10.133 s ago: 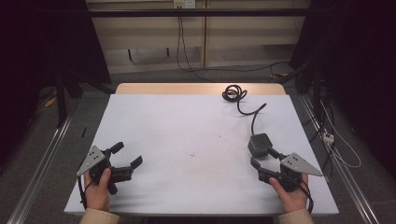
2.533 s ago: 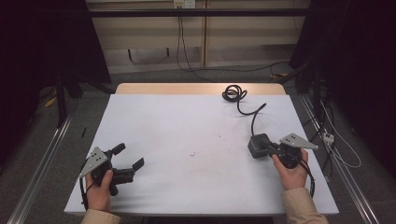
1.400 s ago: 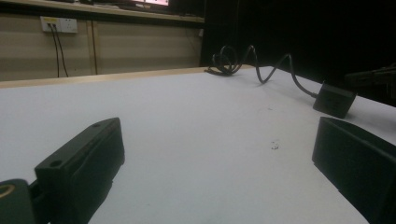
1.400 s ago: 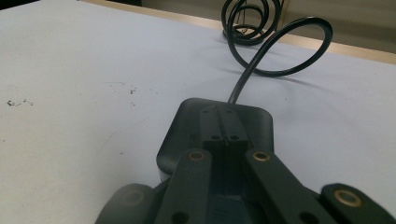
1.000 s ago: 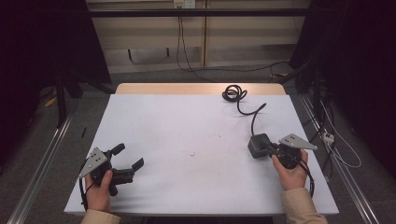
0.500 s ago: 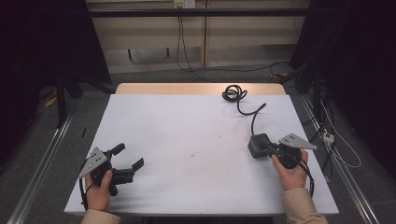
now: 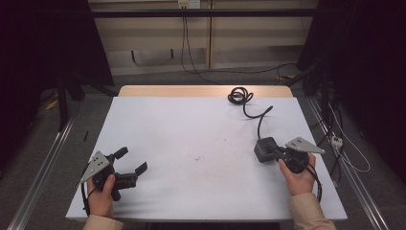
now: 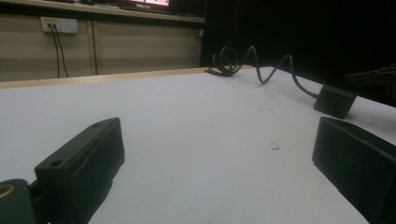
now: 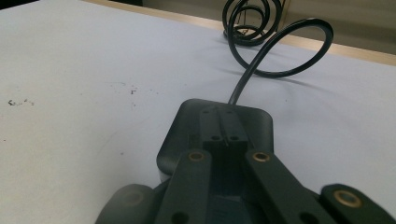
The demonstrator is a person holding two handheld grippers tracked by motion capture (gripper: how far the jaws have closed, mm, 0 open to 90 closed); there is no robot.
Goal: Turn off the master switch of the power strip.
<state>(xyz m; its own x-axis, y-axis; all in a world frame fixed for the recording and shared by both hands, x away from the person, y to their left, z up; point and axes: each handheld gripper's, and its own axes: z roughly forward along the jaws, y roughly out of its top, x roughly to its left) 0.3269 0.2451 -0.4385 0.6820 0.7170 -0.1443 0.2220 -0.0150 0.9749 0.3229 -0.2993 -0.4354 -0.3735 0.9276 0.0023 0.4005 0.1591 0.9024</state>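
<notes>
A black power adapter (image 7: 265,149) lies on the white table (image 7: 191,124) at the right, and its black cable (image 7: 249,108) curls away to a coil at the far edge. My right gripper (image 7: 275,153) is shut, its jaws pressed together with nothing between them, tips resting over the adapter's (image 9: 187,130) top. The cable (image 9: 280,46) loops off ahead in the right gripper view. My left gripper (image 7: 132,160) rests near the front left of the table, open and empty. In the left gripper view my left gripper (image 8: 217,140) faces the distant adapter (image 8: 334,100) and cable (image 8: 271,70).
A few dark specks (image 7: 197,158) mark the middle of the table. Metal rails (image 7: 45,163) run along the floor on both sides. Loose cables (image 7: 342,143) lie on the floor to the right, and a wall socket (image 8: 58,24) sits behind the table.
About ten seconds ago the right gripper stood open nearer the front edge; now it is shut and farther in, at the adapter. Nothing has moved over the last second.
</notes>
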